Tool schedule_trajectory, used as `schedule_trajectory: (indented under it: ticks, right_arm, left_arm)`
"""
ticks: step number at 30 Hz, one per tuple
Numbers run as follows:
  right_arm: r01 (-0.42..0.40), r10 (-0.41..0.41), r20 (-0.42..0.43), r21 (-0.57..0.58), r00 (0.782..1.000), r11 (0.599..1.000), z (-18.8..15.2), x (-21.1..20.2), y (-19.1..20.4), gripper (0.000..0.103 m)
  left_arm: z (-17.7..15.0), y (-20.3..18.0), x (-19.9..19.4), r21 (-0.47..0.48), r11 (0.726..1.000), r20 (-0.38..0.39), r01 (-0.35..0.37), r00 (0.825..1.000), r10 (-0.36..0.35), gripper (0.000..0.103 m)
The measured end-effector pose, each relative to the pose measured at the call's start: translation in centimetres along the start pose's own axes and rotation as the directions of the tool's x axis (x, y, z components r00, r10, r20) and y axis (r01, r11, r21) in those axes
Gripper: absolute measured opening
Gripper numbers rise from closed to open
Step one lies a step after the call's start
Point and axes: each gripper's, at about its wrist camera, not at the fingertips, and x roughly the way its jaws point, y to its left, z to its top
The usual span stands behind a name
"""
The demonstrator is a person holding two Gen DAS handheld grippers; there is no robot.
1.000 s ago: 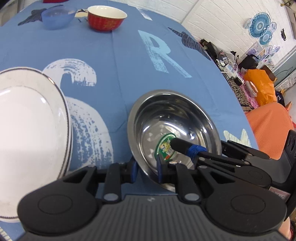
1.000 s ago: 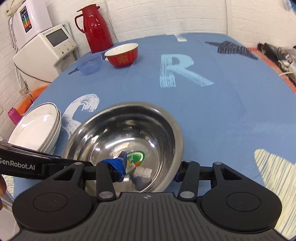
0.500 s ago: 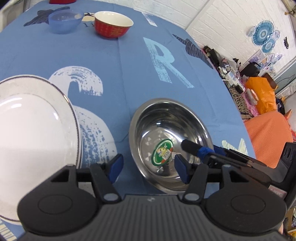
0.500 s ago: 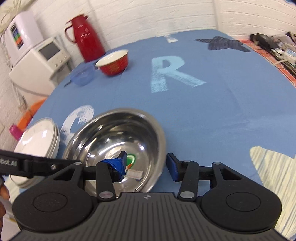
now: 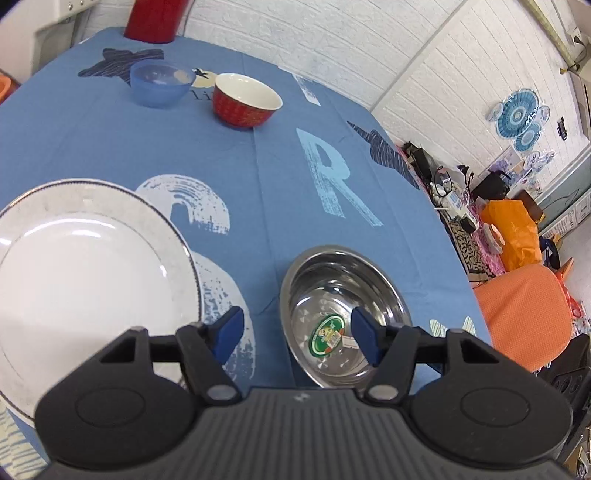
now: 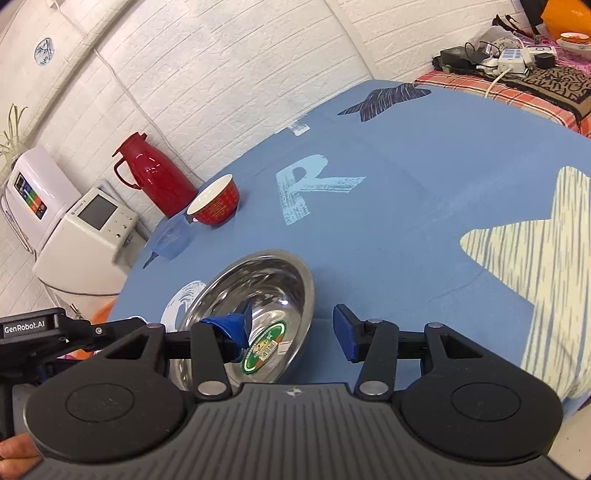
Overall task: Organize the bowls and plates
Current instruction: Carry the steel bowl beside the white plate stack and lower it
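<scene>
Left wrist view gives us the steel bowl [image 5: 343, 314] standing upright on the blue tablecloth [image 5: 266, 192], near the table's near edge, a round green sticker [image 5: 327, 336] on its floor. Our left gripper [image 5: 297, 332] hangs over it with its blue pads spread wide, holding nothing; the right pad sits over the bowl's inside and the left pad over the cloth beside the rim. Just to the left of the bowl lies the white plate [image 5: 81, 273] with its dark rim line. Farther back, well apart from both, stand the red bowl [image 5: 245, 99] and the blue plastic bowl [image 5: 160, 83], close together, with a red thermos [image 5: 155, 18] behind them at the table's far edge.

From the right wrist view, our right gripper [image 6: 291, 332] is spread wide too, gripping nothing. Its left pad is over the bowl's interior, its right pad just outside the rim. White appliances [image 6: 85, 236] stand beyond the table by the brick wall.
</scene>
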Motion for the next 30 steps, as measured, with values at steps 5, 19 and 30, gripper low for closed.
schedule_trajectory:
  ticks: [5, 19, 30]
  right_arm:
    - [0.003, -0.003, 0.000, 0.029, 1.000, 1.000, 0.8, 0.0, -0.5, 0.034]
    - [-0.026, 0.030, -0.045, 0.079, 0.999, 0.997, 0.8, 1.9, -0.4, 0.035]
    - [-0.034, 0.037, -0.088, 0.037, 0.995, 0.999, 2.8, 3.9, 0.5, 0.038]
  left_arm:
    - [0.3, 1.3, -0.8, -0.021, 0.999, 0.030, -0.036, 0.999, 0.037, 0.064]
    - [1.9, 4.3, 0.7, -0.080, 0.996, 0.002, -0.044, 0.999, 0.044, 0.064]
    - [5.1, 5.0, 1.9, -0.052, 0.996, -0.027, -0.073, 0.997, 0.072, 0.066]
